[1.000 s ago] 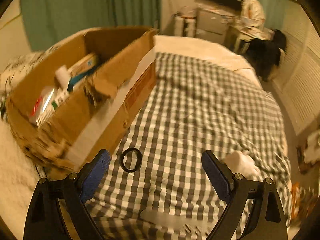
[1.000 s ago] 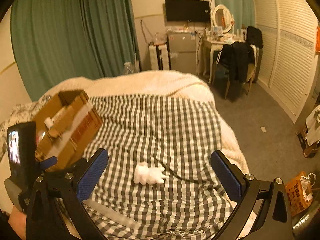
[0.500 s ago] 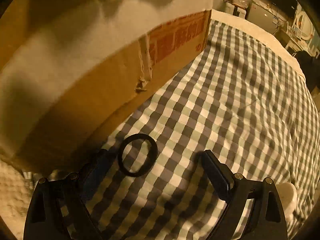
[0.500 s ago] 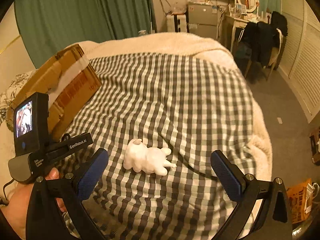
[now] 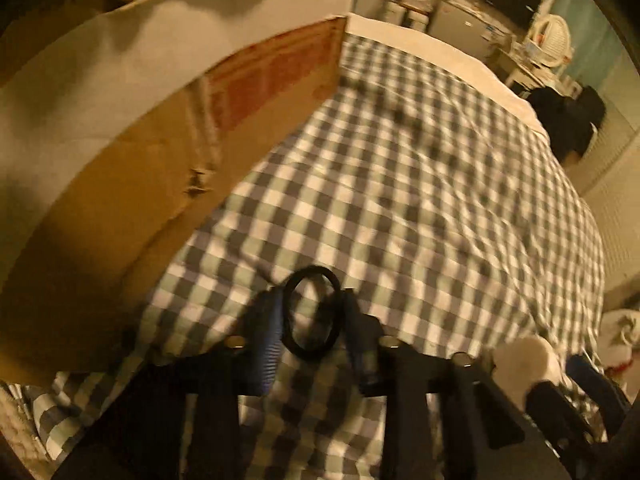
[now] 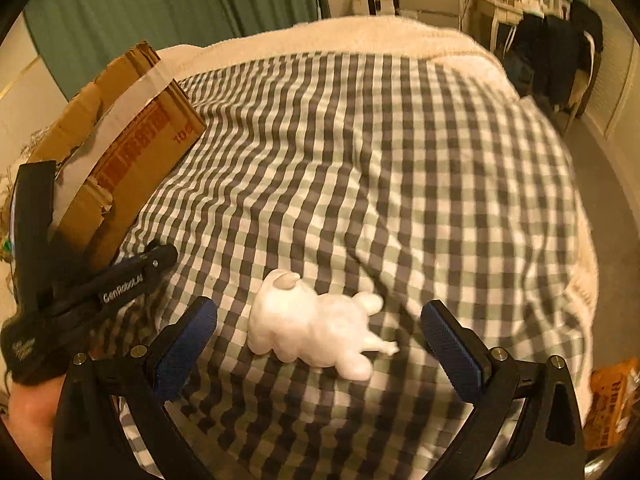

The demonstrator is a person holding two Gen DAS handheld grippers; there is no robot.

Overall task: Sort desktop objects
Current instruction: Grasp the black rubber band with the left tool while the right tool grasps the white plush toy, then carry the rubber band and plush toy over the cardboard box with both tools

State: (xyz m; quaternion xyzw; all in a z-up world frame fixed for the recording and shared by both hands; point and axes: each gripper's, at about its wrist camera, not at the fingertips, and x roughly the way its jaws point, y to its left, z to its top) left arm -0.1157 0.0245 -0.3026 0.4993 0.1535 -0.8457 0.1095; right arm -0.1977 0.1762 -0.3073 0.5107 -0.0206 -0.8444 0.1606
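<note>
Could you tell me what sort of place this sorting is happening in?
Most likely a bedroom: the work surface is a bed with a checked cover, green curtains hang behind it, and a dressing table with a round mirror stands nearby.

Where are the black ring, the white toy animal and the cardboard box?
black ring (image 5: 289, 322): left wrist view, left side of its band.
white toy animal (image 6: 316, 330): right wrist view, middle of its body.
cardboard box (image 6: 120, 152): right wrist view, printed side wall.

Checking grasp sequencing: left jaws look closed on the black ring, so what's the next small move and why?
Probably lift the left gripper toward the cardboard box: its fingers pinch the black ring, which lies against the checkered blanket, box beside it.
</note>
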